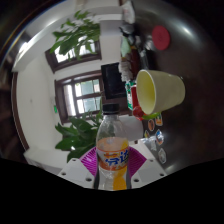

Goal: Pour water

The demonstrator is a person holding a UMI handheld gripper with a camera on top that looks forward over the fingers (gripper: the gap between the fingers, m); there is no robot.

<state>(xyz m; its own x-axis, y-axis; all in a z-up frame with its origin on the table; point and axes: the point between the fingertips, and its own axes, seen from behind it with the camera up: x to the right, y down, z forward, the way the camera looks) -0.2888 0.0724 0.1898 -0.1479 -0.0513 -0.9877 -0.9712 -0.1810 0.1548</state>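
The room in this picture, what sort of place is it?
Probably a home or office room: leafy houseplants, a window, and a dark table with a yellow cup. The gripper holds a bottle.

Leafy plants (pixel 78 38) flank a window (pixel 82 96).

Dim overall, lit mainly by daylight through the window (pixel 82 95). Strongly fisheye-curved toward the edges, soft and slightly blurred throughout, with faint glare there.
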